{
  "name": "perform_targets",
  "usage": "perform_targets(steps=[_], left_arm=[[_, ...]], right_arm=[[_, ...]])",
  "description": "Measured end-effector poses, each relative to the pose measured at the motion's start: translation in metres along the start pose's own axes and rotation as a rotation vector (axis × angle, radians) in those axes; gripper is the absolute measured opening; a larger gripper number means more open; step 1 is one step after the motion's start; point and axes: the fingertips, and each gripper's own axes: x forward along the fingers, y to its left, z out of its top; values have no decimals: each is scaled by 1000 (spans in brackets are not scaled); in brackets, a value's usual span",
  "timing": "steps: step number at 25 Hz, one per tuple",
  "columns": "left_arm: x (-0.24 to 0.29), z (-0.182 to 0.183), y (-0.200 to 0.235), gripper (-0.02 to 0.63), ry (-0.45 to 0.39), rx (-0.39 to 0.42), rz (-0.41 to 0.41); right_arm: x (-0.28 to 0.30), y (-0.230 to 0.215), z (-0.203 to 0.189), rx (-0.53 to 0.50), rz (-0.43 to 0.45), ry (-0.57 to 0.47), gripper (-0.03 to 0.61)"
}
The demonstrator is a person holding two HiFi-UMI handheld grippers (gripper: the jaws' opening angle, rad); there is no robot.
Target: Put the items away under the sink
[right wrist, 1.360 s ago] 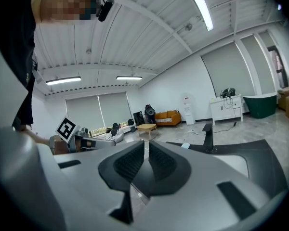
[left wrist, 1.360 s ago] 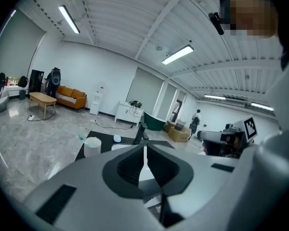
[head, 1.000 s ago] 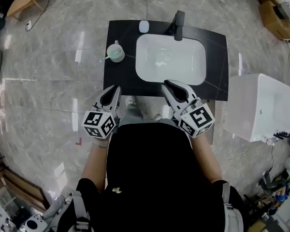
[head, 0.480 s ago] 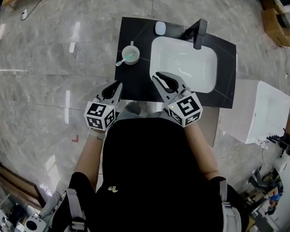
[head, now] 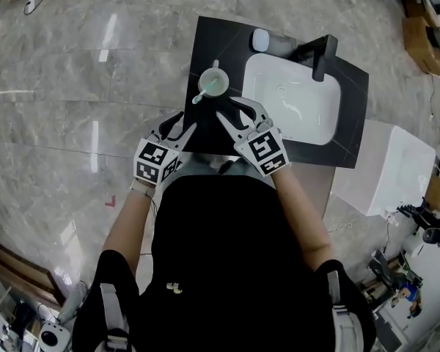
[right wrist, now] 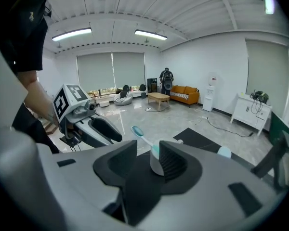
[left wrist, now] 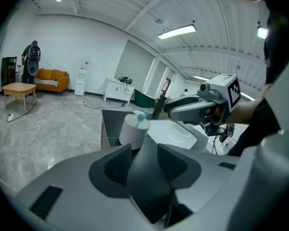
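Observation:
A pale cup [head: 211, 85] with a blue-headed toothbrush [head: 200, 97] stands on the black vanity top [head: 205, 42], left of the white sink [head: 297, 105]. My left gripper [head: 182, 123] is at the counter's near left edge, just short of the cup [left wrist: 133, 131]. My right gripper [head: 232, 110] is over the counter to the cup's right, and the cup [right wrist: 156, 162] shows just beyond its tips. Both pairs of jaws have just been opening and stand open with nothing between them. Each gripper view shows the other gripper: the right gripper [left wrist: 197, 107] and the left gripper [right wrist: 86, 124].
A black faucet [head: 319, 53] and a small white rounded thing [head: 260, 39] sit at the back of the counter. A white box-like unit [head: 385, 167] stands on the floor right of the vanity. A person [left wrist: 31, 61] stands far off by an orange sofa [left wrist: 50, 78].
Both grippers have moved forward and down toward the cup, the right one swinging left. Their jaws were shut before and are now apart.

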Motion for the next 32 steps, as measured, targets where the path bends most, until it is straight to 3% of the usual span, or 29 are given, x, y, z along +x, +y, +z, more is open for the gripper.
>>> perform_targets(steps=[5,16,26,32], left_arm=[[19,-7,19,184,20,-11,-39],[47,-6,46,216,69,64,-78],[57,-8,51,222,65,45,-76],[52,-6,58,222,46,27,-60]], right_arm=[[41,-2,-13,-43,23,60,149],[89,-3,-25,-136,32,140,149],[93,-5,-23,-173,10,120,117],[87,-18,-11,-138,-50,73,56]])
